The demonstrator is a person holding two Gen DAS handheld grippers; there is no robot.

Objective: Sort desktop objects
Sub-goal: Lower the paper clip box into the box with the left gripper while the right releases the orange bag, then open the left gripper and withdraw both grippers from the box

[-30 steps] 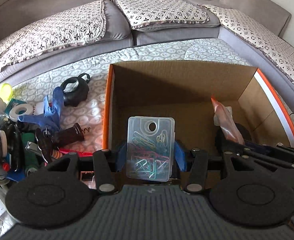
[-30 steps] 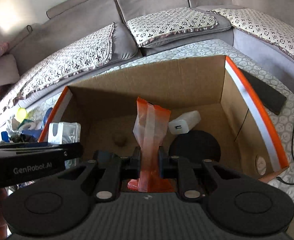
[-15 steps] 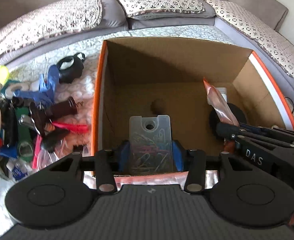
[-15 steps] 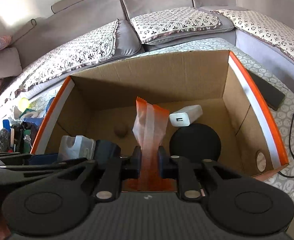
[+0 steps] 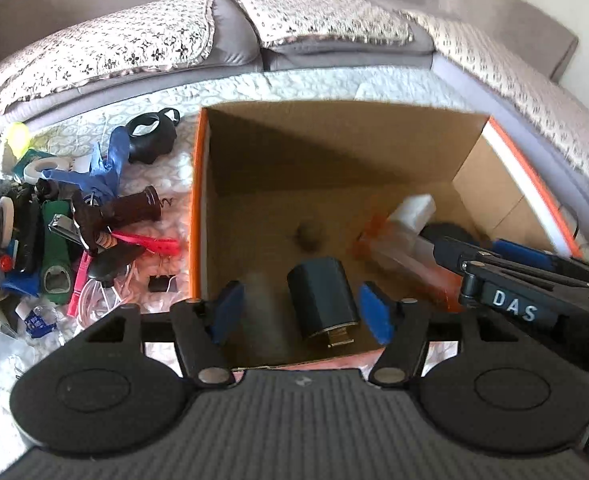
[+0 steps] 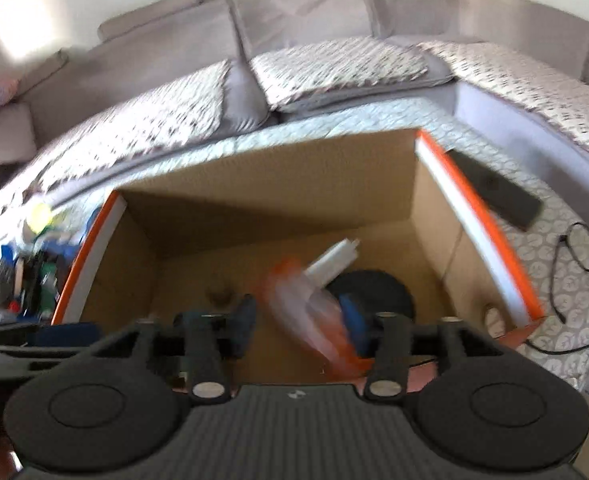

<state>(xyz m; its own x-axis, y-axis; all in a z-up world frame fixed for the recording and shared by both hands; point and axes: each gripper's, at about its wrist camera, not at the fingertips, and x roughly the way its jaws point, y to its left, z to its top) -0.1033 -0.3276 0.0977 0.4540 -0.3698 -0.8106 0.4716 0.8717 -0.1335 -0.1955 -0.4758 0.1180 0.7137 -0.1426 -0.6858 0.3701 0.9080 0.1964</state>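
Both grippers hang over the open cardboard box (image 5: 374,152). My left gripper (image 5: 302,308) has its blue pads spread wide, holding nothing; a blurred clear paperclip case (image 5: 260,304) shows between them beside a black adapter (image 5: 321,300) on the box floor. My right gripper (image 6: 300,320) is spread wide too, an orange-edged packet (image 6: 306,316) smeared with motion blur between its pads. Unsorted clutter (image 5: 54,240) lies left of the box.

The orange packet (image 6: 314,320) between the right gripper's fingers is motion-blurred. A pale smear (image 5: 260,308) beside the left gripper's blue pad (image 5: 226,312) is unidentifiable.
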